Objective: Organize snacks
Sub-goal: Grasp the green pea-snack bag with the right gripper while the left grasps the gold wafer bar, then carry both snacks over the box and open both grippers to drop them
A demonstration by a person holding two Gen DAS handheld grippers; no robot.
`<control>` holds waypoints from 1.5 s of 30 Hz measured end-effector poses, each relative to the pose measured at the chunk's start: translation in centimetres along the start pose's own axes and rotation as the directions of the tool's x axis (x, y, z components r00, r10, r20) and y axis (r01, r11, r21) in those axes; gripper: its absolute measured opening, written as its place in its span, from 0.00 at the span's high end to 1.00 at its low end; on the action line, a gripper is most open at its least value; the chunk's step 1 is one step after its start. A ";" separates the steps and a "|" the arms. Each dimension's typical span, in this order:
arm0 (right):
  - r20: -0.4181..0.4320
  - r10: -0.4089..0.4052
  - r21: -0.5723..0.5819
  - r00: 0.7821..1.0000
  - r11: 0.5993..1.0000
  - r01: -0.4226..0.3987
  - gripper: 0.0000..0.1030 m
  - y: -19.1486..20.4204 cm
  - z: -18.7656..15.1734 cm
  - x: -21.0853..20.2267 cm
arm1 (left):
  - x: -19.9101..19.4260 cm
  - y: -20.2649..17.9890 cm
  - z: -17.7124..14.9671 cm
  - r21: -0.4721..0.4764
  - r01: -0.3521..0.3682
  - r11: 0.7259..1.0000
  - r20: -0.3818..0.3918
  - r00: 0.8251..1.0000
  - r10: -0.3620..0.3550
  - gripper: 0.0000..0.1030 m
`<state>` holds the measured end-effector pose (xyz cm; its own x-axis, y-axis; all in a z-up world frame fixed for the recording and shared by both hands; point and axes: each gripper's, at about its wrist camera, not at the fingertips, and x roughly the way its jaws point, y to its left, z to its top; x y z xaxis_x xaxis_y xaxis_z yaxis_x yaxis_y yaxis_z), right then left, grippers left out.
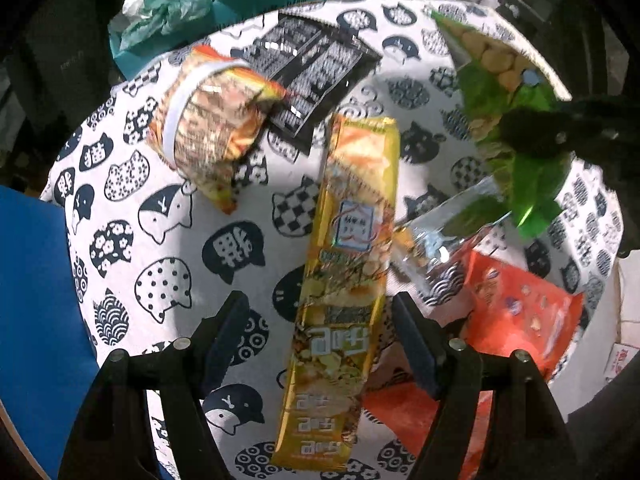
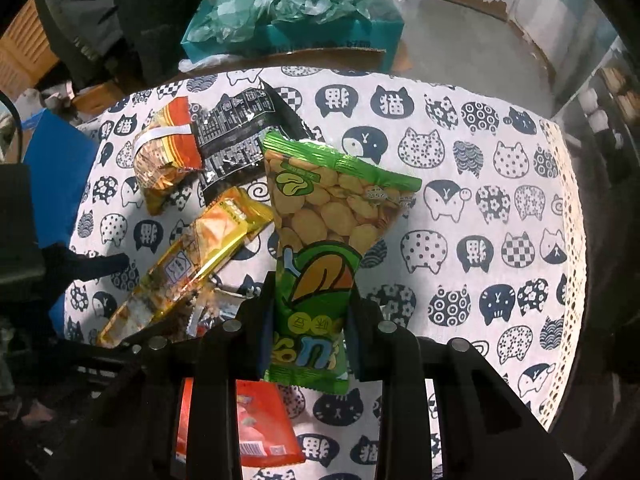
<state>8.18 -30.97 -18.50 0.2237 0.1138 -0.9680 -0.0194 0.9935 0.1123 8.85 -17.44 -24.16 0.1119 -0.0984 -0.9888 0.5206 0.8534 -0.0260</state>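
your right gripper (image 2: 308, 328) is clamped on the green bean snack bag (image 2: 320, 248), its two fingers pressing the lower half of the bag from either side, so the bag stands lifted above the cat-print tablecloth (image 2: 480, 208) with its clear window of beans tilting away from you. from your left wrist camera the same green bag (image 1: 520, 168) shows at the right, hanging from that black gripper above the table.

your left gripper (image 1: 320, 320) is spread wide, its fingers standing either side of the long yellow snack pack (image 1: 352, 264) without touching it; the pack lies flat on the cloth, running lengthwise between them. whether the gripper is down at cloth level or above the pack, you cannot tell.

just right of the yellow pack lies a clear-ended packet (image 1: 440, 240), and beyond it an orange-red snack bag (image 1: 516, 312) near the table edge. the orange-red bag (image 2: 256, 432) also shows under your right gripper. at the far left of the cloth sits a crumpled orange noodle-style packet (image 1: 212, 120) with a white band, touching a black packet (image 1: 316, 68) with white print. behind the table stands a teal box (image 2: 320, 36) stuffed with green plastic. a blue panel (image 1: 36, 300) lies at the table's left edge.
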 end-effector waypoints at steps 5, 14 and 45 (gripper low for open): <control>-0.007 0.005 -0.002 1.000 1.000 -0.005 0.73 0.0 -0.1 0.2 | 0.7 -0.2 -0.6 0.022 0.003 1.000 -0.007 1.000 -0.003 0.62; -0.012 0.006 -0.005 1.000 1.000 -0.006 0.73 0.0 -0.2 0.5 | -0.5 -1.6 -0.9 0.093 -0.064 0.994 0.051 0.997 0.059 0.69; 0.084 0.028 -0.030 0.996 0.999 -0.026 0.73 1.9 -0.7 -4.8 | -10.8 -1.9 -2.9 0.060 -0.149 0.987 0.319 0.940 0.123 0.69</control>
<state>6.41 -29.68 -13.75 0.3037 0.1407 -0.9423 -0.0544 0.9900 0.1303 4.13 -16.52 -13.81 0.4391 -0.1508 -0.8857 0.5477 0.8264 0.1308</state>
